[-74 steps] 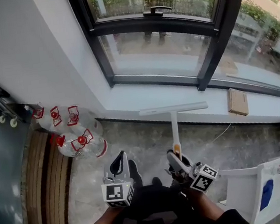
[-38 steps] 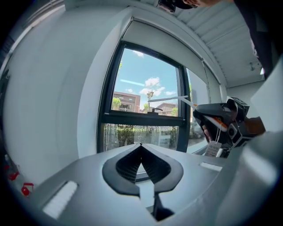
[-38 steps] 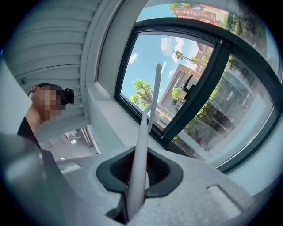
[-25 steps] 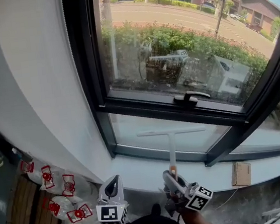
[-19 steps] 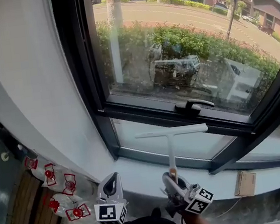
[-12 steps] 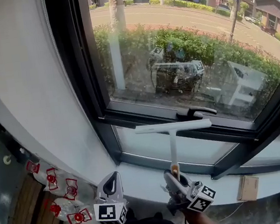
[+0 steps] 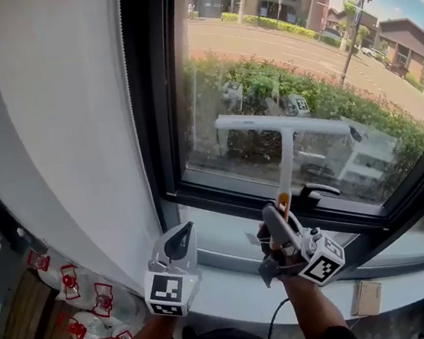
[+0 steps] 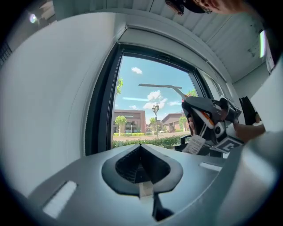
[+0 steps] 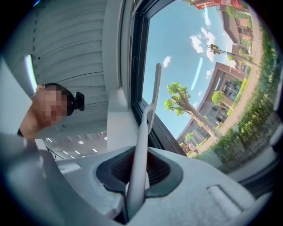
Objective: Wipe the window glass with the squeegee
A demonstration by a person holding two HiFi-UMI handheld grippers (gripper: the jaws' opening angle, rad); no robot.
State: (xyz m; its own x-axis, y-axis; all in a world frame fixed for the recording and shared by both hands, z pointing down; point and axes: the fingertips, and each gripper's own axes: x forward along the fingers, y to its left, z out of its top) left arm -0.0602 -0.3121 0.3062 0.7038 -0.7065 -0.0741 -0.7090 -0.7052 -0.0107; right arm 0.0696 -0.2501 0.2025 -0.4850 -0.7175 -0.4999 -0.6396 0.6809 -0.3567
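The white T-shaped squeegee (image 7: 281, 129) stands upright in front of the large upper window glass (image 7: 259, 52), its blade level across the pane. I cannot tell whether the blade touches the glass. My right gripper (image 7: 275, 225) is shut on the squeegee's handle, just below its orange band. In the right gripper view the handle (image 9: 140, 145) runs up between the jaws to the blade (image 9: 156, 84). My left gripper (image 7: 181, 242) hangs lower left, near the dark frame, shut and holding nothing. The left gripper view shows the squeegee (image 8: 161, 86) and my right gripper (image 8: 208, 118) to its right.
A black window handle (image 7: 319, 190) sits on the frame bar right of the squeegee handle. Below runs the white sill (image 7: 235, 296), with a small cardboard box (image 7: 366, 297) at its right. Clear bottles with red caps (image 7: 88, 314) lie on the floor at lower left. A white wall (image 7: 61, 130) borders the window's left.
My right gripper has lifted the squeegee from the lower pane to the upper pane, blade now above the window handle. The left gripper rose slightly. The view tilted upward.
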